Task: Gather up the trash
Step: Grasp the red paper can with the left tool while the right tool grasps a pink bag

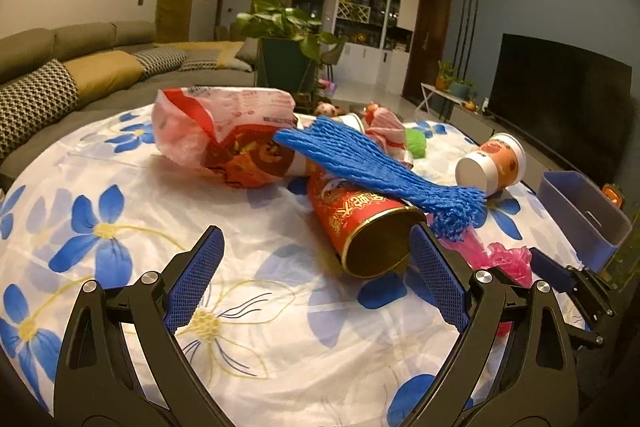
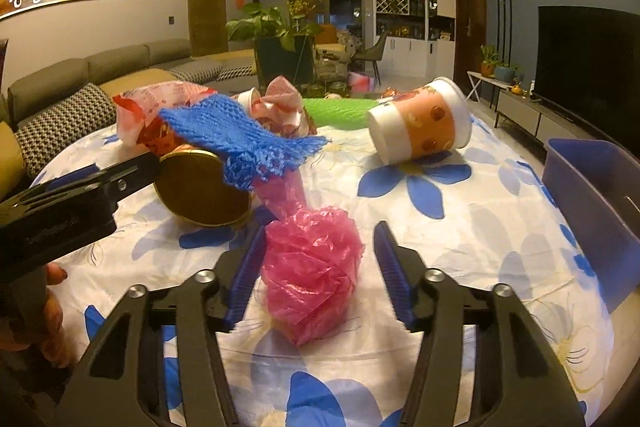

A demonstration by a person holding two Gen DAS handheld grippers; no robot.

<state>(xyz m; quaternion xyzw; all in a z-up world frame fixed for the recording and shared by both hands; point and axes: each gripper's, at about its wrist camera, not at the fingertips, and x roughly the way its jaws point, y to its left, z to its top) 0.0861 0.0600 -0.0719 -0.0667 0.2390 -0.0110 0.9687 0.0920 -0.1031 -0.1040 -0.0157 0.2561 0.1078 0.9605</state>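
Trash lies on a flowered tablecloth (image 1: 120,195). A red can (image 1: 360,223) lies on its side, its open mouth just ahead of my left gripper (image 1: 316,235), which is open; the right finger is beside the rim. A blue foam net (image 1: 372,163) is draped over the can. Behind it are a red-and-white plastic bag (image 1: 224,135) and a tipped paper cup (image 1: 492,163). In the right wrist view, my right gripper (image 2: 320,231) is open around a crumpled pink plastic bag (image 2: 312,267), which lies between the fingers. The can (image 2: 200,187), net (image 2: 240,135) and cup (image 2: 420,127) lie beyond.
A blue bin (image 2: 592,195) stands at the table's right edge. A green foam net (image 2: 340,111) and a crumpled wrapper (image 2: 284,103) lie at the back. A hand (image 2: 52,307) holds the left gripper (image 2: 80,199) at the left. A sofa, a plant and a TV surround the table.
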